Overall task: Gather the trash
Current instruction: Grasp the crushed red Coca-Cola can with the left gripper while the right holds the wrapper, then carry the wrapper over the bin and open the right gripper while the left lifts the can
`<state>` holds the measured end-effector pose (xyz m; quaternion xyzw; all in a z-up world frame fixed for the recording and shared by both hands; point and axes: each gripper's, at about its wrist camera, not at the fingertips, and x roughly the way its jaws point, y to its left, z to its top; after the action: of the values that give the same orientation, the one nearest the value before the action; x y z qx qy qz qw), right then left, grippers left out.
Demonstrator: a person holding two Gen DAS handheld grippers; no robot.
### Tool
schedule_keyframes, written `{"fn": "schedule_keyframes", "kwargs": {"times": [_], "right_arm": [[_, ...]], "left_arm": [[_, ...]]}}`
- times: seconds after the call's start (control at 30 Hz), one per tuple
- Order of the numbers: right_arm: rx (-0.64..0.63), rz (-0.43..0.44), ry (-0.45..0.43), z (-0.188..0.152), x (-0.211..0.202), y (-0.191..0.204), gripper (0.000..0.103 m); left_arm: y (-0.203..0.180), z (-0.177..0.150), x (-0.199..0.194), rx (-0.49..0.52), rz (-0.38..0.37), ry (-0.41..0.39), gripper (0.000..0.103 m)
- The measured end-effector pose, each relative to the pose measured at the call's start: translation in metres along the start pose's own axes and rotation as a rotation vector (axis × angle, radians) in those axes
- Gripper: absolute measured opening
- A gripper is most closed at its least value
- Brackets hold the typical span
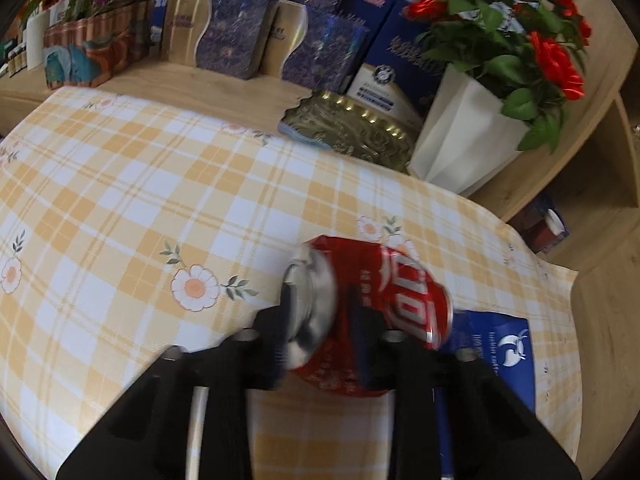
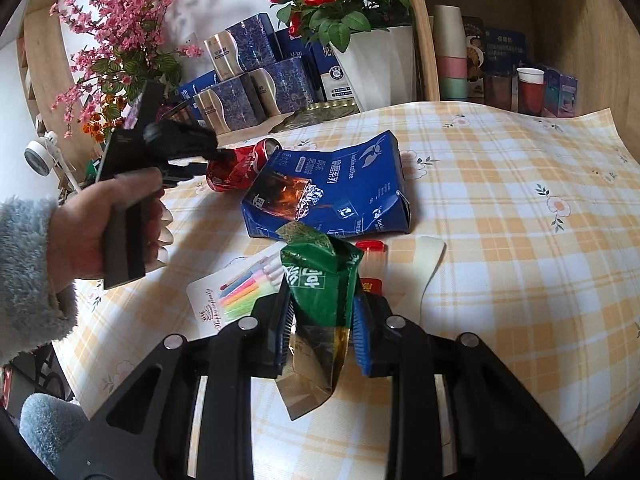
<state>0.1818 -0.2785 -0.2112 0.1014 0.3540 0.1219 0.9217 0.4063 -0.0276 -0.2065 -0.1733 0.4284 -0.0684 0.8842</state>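
Observation:
My left gripper [image 1: 320, 312] is shut on a crushed red cola can [image 1: 384, 300], held just above the yellow checked tablecloth; it also shows in the right wrist view [image 2: 212, 160] with the can [image 2: 240, 164]. My right gripper [image 2: 320, 320] is shut on a green and gold foil wrapper [image 2: 320, 280], which sticks up between the fingers. A flattened blue coffee box [image 2: 336, 188] lies on the cloth beside the can; its corner shows in the left wrist view [image 1: 504, 344].
A card of coloured candles [image 2: 236, 292], a red-capped tube [image 2: 372, 264] and a pale plastic scoop [image 2: 430, 264] lie near my right gripper. Gift boxes [image 1: 236, 36], a gold tray [image 1: 352, 128] and a white pot of red roses [image 1: 472, 136] stand at the back. Shelves with cups [image 2: 452, 52] are at right.

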Motion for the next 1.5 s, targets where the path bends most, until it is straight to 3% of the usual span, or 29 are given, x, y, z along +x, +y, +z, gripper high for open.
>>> {"fn": "schedule_keyframes", "kwargs": {"times": [0.2,0.53,0.87,1.03,1.2,1.4,1.5], "right_arm": [[-0.004,0.004,-0.001,0.0,0.0,0.0,0.028],[-0.062,-0.017,0.005,0.004,-0.014,0.009,0.028],[-0.068,0.043,0.003,-0.024,-0.089,0.04,0.028],[-0.092,0.097,0.069,-0.064,-0.121,0.058,0.028],[-0.169,0.149,0.193,-0.119,-0.137,0.078,0.028],[-0.249,0.122,0.393,-0.178,-0.111,0.096,0.028],[-0.263,0.073,0.448,-0.185,-0.096,0.1,0.028]], "left_arm": [[0.006,-0.005,-0.021,0.035,-0.014,-0.027,0.019],[0.012,-0.033,-0.122,0.156,-0.088,-0.066,0.019],[0.027,-0.123,-0.244,0.198,-0.144,-0.113,0.019],[0.031,-0.185,-0.283,0.184,-0.187,-0.106,0.019],[0.026,-0.246,-0.312,0.25,-0.215,-0.085,0.019],[0.027,-0.291,-0.322,0.282,-0.22,-0.051,0.019],[0.034,-0.301,-0.321,0.264,-0.214,-0.034,0.019]]}}
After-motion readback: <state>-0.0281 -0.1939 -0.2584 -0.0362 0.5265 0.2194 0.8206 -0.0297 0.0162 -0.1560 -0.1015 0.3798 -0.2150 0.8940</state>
